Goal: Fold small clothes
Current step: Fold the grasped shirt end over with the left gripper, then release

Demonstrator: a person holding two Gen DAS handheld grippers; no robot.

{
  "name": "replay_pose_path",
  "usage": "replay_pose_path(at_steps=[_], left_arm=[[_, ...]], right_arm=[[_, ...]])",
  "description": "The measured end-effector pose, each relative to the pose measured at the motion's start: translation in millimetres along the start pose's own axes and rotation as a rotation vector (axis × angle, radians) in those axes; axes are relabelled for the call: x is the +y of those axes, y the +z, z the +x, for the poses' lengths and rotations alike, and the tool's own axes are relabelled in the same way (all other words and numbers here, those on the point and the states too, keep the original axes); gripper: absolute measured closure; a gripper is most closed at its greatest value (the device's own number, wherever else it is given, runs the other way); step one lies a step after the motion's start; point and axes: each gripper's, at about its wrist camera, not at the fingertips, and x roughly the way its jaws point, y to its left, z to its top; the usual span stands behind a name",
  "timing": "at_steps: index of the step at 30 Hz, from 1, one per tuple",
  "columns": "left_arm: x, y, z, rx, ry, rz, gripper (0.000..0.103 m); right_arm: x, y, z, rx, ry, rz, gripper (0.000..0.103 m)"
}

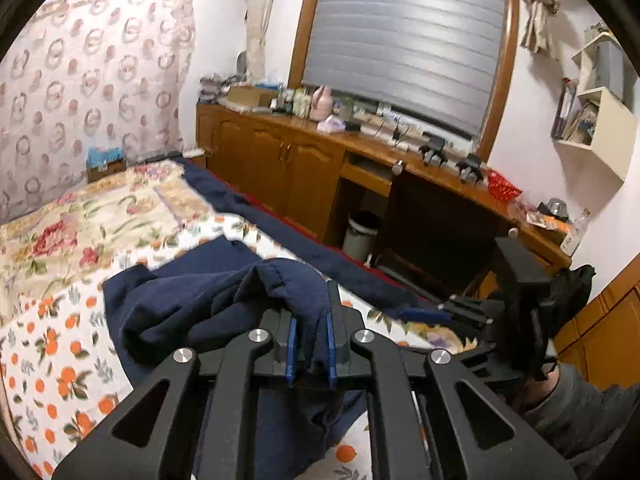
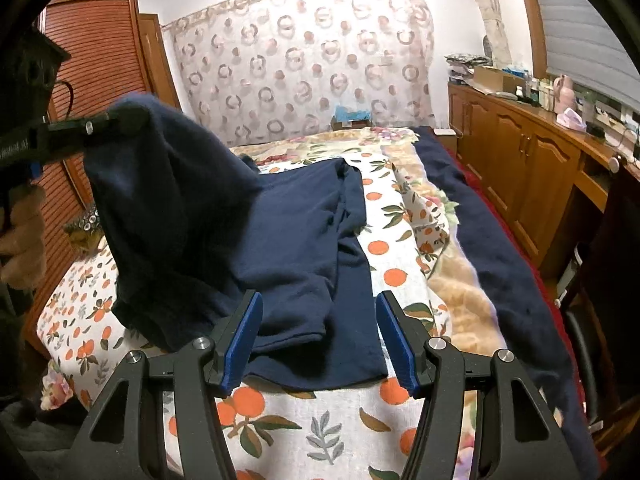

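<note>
A navy blue garment (image 2: 296, 232) lies on the bed's orange-print sheet (image 2: 320, 420). My left gripper (image 1: 311, 344) is shut on a fold of the garment (image 1: 208, 312) and lifts that part up; it also shows in the right wrist view (image 2: 120, 118) at the upper left, with cloth hanging from it. My right gripper (image 2: 318, 344) is open and empty, its blue pads on either side of the garment's near hem, just above the sheet. It shows in the left wrist view (image 1: 428, 314) at the right.
A flowered blanket (image 1: 80, 220) and a dark blue blanket (image 2: 500, 248) cover the rest of the bed. A wooden cabinet with a cluttered top (image 1: 304, 152) runs along the right wall. A wooden wardrobe (image 2: 96, 60) stands left of the bed.
</note>
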Motion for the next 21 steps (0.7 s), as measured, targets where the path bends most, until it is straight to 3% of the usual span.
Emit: replay_pose_path(at_steps=[3, 5, 11, 21], left_arm=[[1.9, -12.4, 8.7, 0.044, 0.007, 0.008, 0.083], [3.8, -17.6, 9.1, 0.049, 0.022, 0.006, 0.055], [30.6, -32.6, -15.9, -0.01, 0.09, -0.06, 0.027], [89.1, -69.2, -59.1, -0.066, 0.255, -0.186, 0.026]], right_arm=[[1.5, -2.9, 3.3, 0.01, 0.0, -0.006, 0.041], [2.8, -3.2, 6.1, 0.013, 0.0, -0.008, 0.041], [5.3, 6.2, 7.3, 0.01, -0.007, -0.01, 0.041], [19.9, 24.6, 8.2, -0.025, -0.011, -0.057, 0.041]])
